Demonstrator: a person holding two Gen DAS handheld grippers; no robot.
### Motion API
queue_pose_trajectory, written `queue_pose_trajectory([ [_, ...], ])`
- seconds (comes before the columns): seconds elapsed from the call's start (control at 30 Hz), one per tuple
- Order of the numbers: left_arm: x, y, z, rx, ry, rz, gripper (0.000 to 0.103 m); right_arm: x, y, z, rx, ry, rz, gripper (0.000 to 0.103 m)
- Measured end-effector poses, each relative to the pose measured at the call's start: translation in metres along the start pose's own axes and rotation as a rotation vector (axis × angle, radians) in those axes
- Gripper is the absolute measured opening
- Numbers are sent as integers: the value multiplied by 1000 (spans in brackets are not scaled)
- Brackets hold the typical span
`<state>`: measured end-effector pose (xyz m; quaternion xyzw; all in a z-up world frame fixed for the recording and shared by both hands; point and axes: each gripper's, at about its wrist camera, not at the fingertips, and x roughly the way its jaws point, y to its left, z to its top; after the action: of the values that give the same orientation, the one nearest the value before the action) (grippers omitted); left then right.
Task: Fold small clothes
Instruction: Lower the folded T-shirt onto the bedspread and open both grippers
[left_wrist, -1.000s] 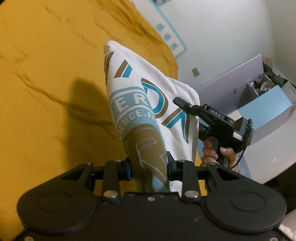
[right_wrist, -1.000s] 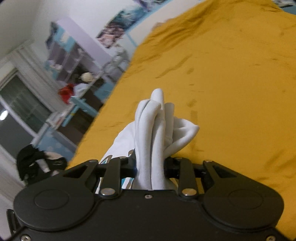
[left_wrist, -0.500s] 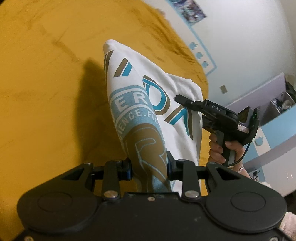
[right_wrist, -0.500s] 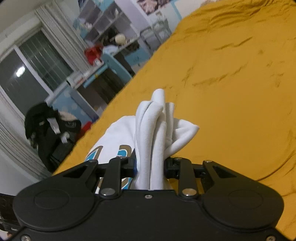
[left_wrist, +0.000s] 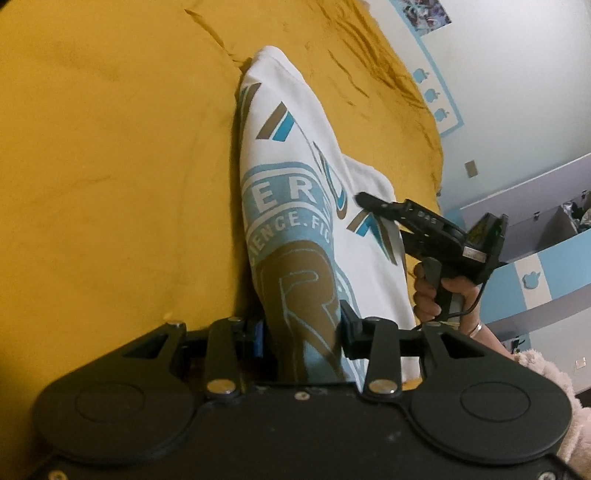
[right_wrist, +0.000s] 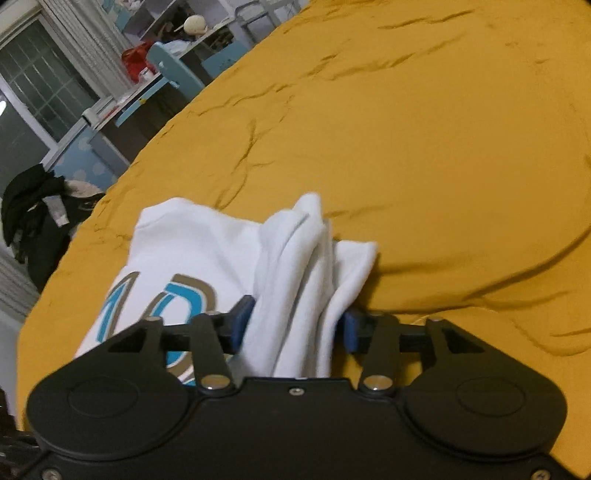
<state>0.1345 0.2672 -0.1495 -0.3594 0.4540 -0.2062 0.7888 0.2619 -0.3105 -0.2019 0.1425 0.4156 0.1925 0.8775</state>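
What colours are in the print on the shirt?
Light blue and brownish gold on the white shirt, clearest in the left wrist view.

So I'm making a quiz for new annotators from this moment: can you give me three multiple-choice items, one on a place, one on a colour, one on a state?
1. Where does the far end of the white T-shirt rest?
A. on a wooden floor
B. on the yellow bedspread
C. inside a drawer

2. What colours is the shirt's print?
A. red and black
B. green and pink
C. light blue and brown

3. What is the right gripper doing?
A. closed on bunched shirt fabric
B. open over bare bedding
C. holding a hanger

Answers:
1 B, the shirt's tip lies against the yellow cover.
2 C, the lettering and emblem near the left gripper are blue and brown.
3 A, white folds fill the gap between its fingers.
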Motion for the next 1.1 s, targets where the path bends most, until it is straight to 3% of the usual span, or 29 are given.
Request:
queue_pose_trajectory([
  [0.13,-31,-19,2,74,-18,107,40,-34,6,-5,-13,-79,-60,53],
  [0.2,-49,-36,0,148,-71,198,38,-64,8,-14,-68,-124,-46,53],
  [0.27,-59,-52,-2,195,-119,236,38,-94,13,-25,-144,-147,-29,53],
  [0.43,-48,-85,-18,269,-150,135,41,-151,31,-62,-283,-143,51,53],
  [0.53,-23,-87,-28,286,-109,165,41,-157,36,-86,-321,-69,109,52],
  [0.67,-5,-63,-41,238,-88,187,42,-133,18,-116,-321,58,8,51],
  [0.73,-1,-60,-48,242,-103,180,44,-131,-5,-126,-284,75,-14,44],
  [0.9,-8,-75,-48,268,-119,199,41,-141,-14,-114,-199,75,19,46],
  [1.0,-16,-87,-54,305,-142,161,42,-151,-13,-94,-116,-5,102,47],
  [1.1,-10,-88,-52,304,-131,147,42,-146,-19,-69,-36,-73,114,46],
])
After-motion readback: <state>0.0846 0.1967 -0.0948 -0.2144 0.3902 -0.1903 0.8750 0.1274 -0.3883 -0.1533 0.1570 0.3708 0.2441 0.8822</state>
